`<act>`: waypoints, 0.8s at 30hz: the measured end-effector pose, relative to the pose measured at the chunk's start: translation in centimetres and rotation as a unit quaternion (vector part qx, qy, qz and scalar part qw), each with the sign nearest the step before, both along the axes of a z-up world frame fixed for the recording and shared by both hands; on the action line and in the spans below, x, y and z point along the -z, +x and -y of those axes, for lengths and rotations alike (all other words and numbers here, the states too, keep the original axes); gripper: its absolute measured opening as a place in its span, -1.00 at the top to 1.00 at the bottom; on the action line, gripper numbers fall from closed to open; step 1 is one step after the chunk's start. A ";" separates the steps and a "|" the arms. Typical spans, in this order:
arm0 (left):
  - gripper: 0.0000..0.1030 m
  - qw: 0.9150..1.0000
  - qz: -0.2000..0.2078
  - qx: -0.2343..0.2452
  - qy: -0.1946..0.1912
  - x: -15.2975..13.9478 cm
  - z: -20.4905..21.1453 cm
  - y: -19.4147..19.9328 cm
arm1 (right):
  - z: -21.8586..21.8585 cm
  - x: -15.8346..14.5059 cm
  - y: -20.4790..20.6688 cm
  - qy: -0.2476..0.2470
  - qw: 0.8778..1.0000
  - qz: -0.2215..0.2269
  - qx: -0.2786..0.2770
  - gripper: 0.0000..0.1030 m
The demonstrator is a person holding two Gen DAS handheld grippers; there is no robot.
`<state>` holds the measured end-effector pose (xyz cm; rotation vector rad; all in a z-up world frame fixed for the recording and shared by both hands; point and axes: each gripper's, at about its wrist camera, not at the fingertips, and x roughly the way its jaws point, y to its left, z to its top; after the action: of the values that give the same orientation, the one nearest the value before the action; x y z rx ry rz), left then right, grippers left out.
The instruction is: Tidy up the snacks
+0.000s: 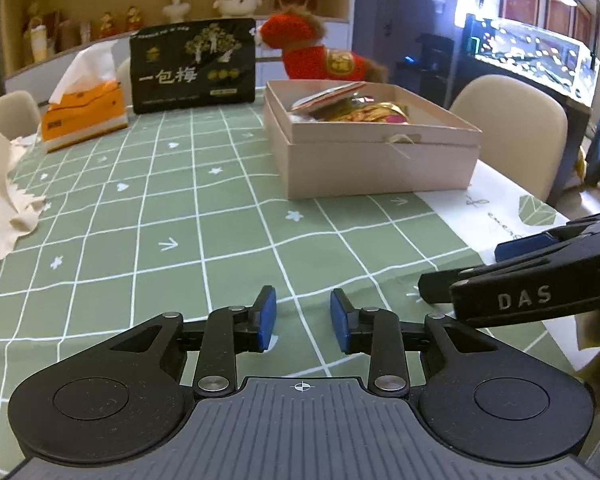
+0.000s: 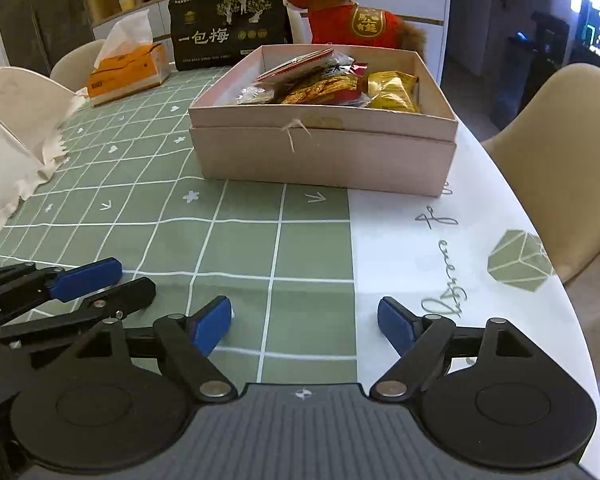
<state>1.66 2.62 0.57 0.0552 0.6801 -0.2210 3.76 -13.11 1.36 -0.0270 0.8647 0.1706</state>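
Snacks [image 2: 332, 84] all in box [image 2: 324, 160] | near desk [image 2: 240, 248] bare | left gripper [image 1: 303, 318], right gripper [image 2: 304, 322] fingers spread, empty | task judged near done

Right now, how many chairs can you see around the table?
3, maybe more hidden. One chair stands at the table's right edge, near the box. One is at the far left behind the tissue box. One shows behind the black bag.

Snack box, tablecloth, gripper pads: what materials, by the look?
Snack box: matte pinkish-beige paperboard, probably; crisp folded edges, string tie. Tablecloth: likely wipeable plastic-coated sheet; printed grid, faint sheen. Gripper pads: matte blue, rubber or soft plastic; cannot tell which.
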 end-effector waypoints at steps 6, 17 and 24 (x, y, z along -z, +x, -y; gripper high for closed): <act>0.48 0.999 0.017 -0.033 -0.012 0.4 -0.9 1.0 | -0.4 1.4 0.3 -0.011 0.999 0.032 0.032 -1.00; 0.37 1.000 0.020 -0.015 -0.013 0.5 -0.6 1.5 | -0.5 2.3 -0.1 -0.008 0.994 0.083 0.074 -1.00; 0.36 1.000 0.020 -0.015 -0.009 0.5 -0.6 1.5 | -0.1 2.3 -0.1 -0.002 0.995 0.083 0.063 -1.00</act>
<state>3.12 3.19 0.03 0.0317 0.6387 -0.1972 3.66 -12.97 -0.90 0.0085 0.6983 0.0473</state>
